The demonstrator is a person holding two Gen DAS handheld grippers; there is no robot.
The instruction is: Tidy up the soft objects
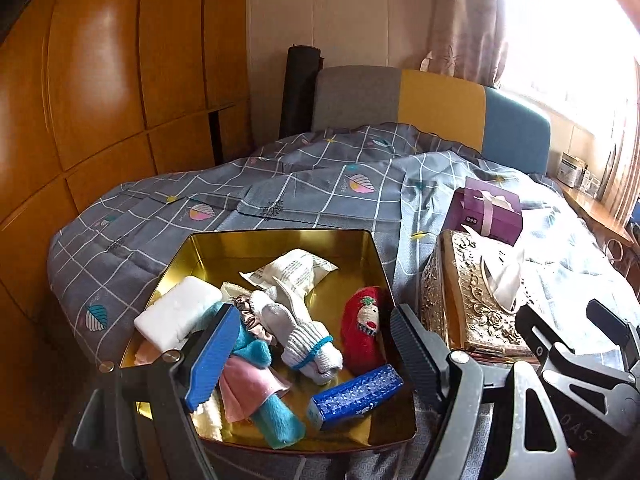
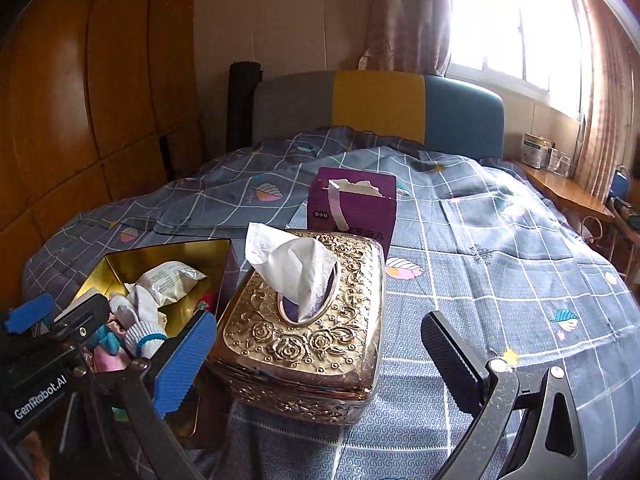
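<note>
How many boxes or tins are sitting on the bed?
3. The open gold tin of soft items is on the left, the ornate tissue box just right of it, and the purple box behind that. Others may be out of view.

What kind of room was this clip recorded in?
Almost certainly a bedroom. A bed with a grey grid-patterned quilt and a grey, yellow and blue headboard fills the view, a wooden wardrobe lines one wall, and a curtained window sits beside the bed.
</note>
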